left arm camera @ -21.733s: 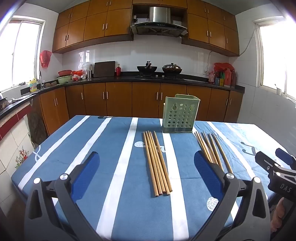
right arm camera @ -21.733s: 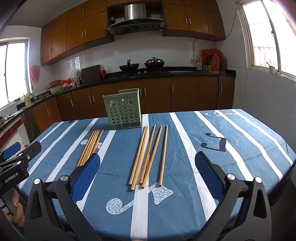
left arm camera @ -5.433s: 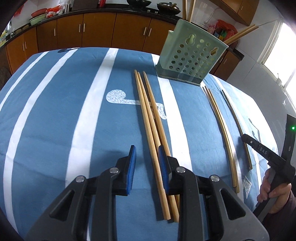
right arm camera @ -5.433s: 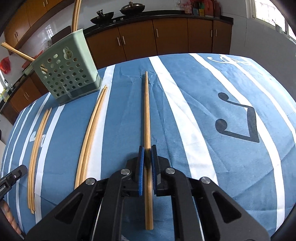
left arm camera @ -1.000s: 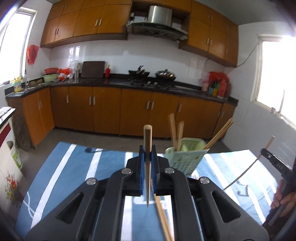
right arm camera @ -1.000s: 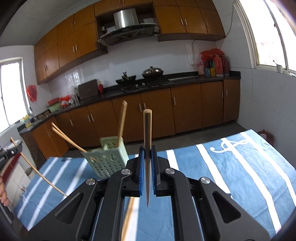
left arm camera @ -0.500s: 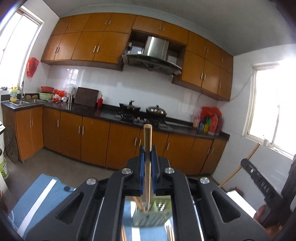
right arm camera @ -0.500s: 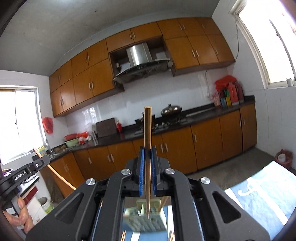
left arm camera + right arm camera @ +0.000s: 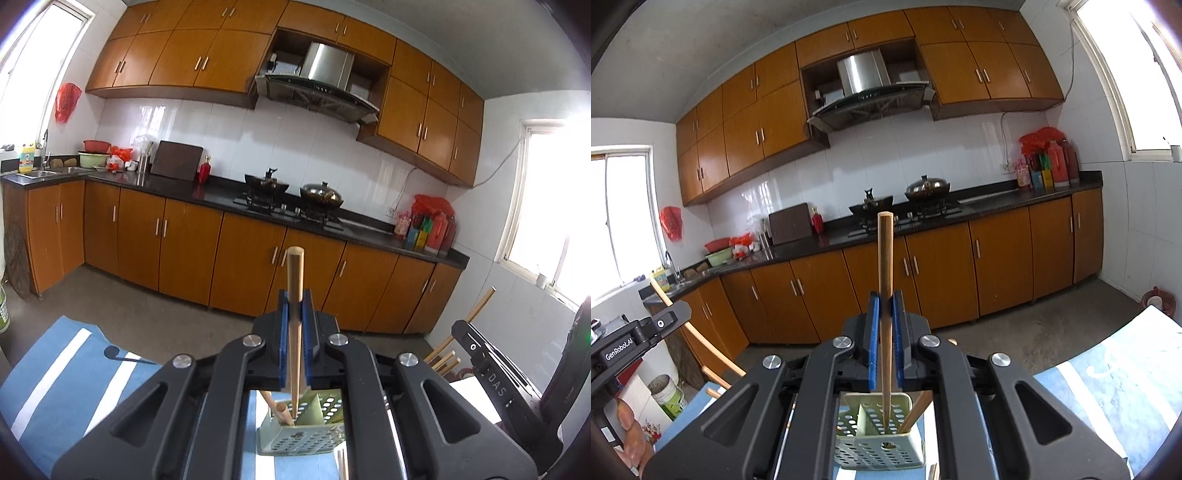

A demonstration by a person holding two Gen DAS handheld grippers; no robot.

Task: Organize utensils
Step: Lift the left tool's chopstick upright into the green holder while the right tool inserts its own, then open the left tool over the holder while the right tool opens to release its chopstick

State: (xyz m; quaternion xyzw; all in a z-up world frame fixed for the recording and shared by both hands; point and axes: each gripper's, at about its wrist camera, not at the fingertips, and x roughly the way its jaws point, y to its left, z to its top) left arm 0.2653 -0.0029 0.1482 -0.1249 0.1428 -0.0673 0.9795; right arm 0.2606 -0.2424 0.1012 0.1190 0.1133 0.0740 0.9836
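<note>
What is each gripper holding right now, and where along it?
Left gripper and right gripper each pinch one upright chopstick near mid-length, over the green holder.

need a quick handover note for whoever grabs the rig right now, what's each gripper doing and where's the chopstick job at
Left gripper: shut on an upright chopstick, its lower tip over the green holder.
Right gripper: shut on another upright chopstick, tip down inside the same holder.
Done: some chopsticks already stand in the holder.
Left: lower and release both held sticks. At least one chopstick end shows on the blue striped cloth beside the holder; how many more remain is hidden by the grippers.
</note>
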